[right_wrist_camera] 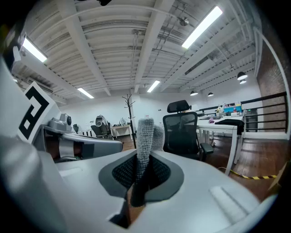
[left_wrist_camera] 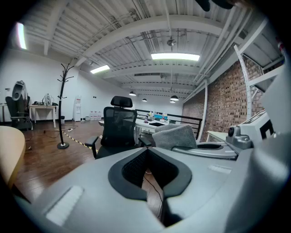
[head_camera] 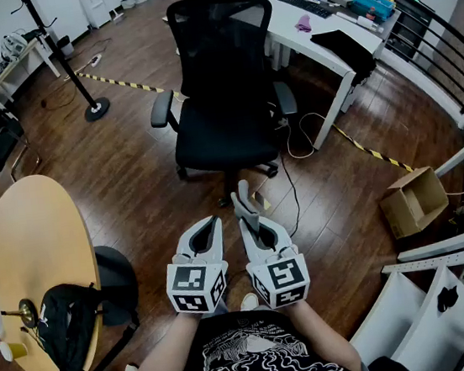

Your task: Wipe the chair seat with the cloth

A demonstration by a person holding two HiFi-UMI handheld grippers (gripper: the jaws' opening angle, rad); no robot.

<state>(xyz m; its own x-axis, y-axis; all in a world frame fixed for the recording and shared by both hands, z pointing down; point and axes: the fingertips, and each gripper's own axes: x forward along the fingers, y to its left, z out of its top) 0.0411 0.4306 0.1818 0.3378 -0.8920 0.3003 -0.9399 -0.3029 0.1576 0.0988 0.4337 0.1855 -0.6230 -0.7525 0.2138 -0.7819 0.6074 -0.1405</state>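
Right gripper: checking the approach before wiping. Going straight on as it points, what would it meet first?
Probably the black office chair, near its seat's front edge; only floor shows between. The right gripper, shut on the cloth, aims roughly there, but depth is unclear.

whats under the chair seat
A few legs of the wheeled base poke out onto the wood floor, a cable beside them. The chair seat covers the rest.
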